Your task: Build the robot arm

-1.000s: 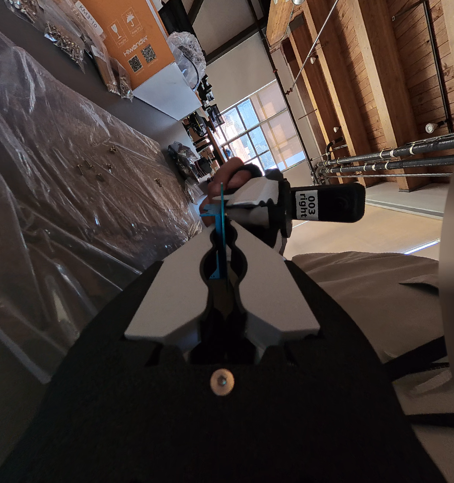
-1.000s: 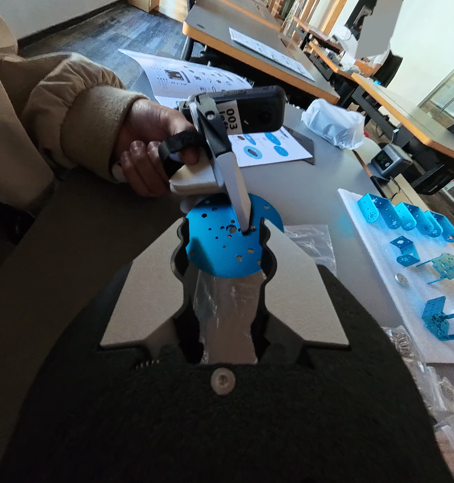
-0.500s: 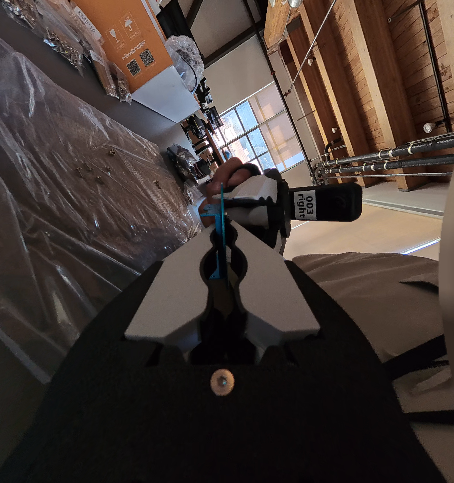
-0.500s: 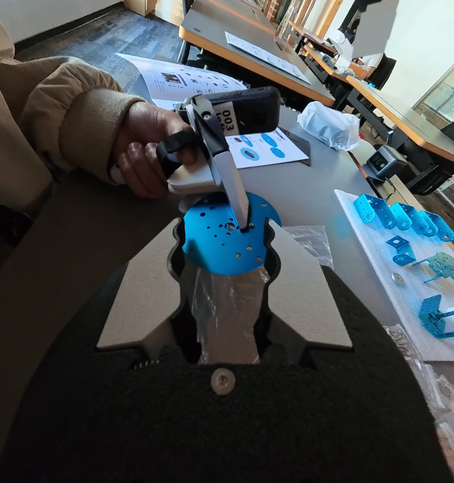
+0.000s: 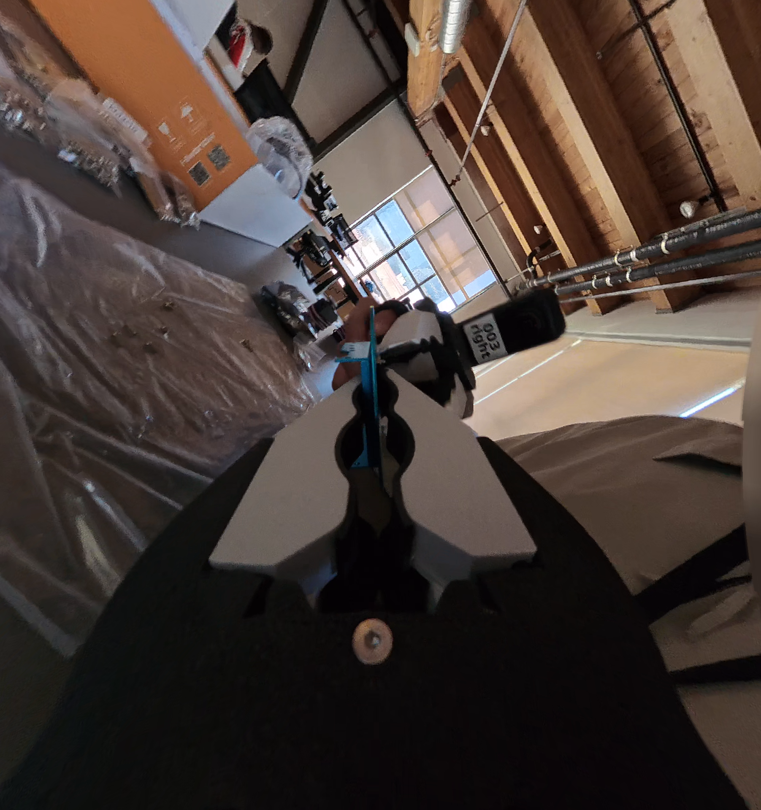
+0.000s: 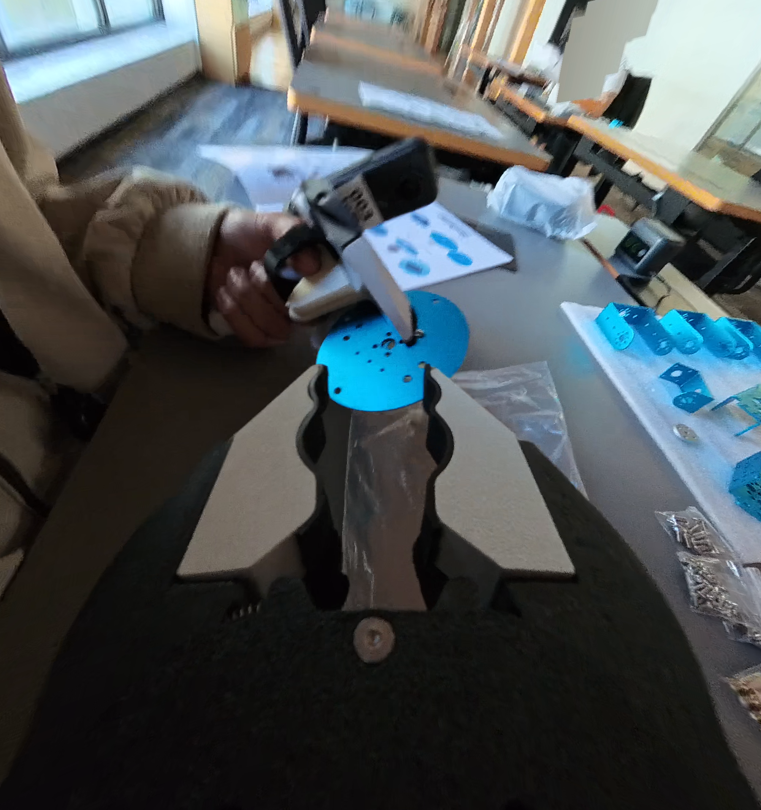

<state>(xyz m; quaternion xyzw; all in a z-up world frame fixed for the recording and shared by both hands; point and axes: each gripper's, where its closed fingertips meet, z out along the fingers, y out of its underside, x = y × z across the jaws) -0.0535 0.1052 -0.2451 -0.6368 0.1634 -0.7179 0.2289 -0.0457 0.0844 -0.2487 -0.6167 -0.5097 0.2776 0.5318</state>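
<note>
Round perforated blue plate point(image 6: 391, 368) in left tool point(image 5: 376, 385)

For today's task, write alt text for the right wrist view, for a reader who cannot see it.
A hand holds the left gripper, which is shut on a round blue disc with many holes. The disc is just above a grey table, at the tips of the open right gripper. To the right, blue brackets lie on a white sheet, beside bags of screws.
</note>
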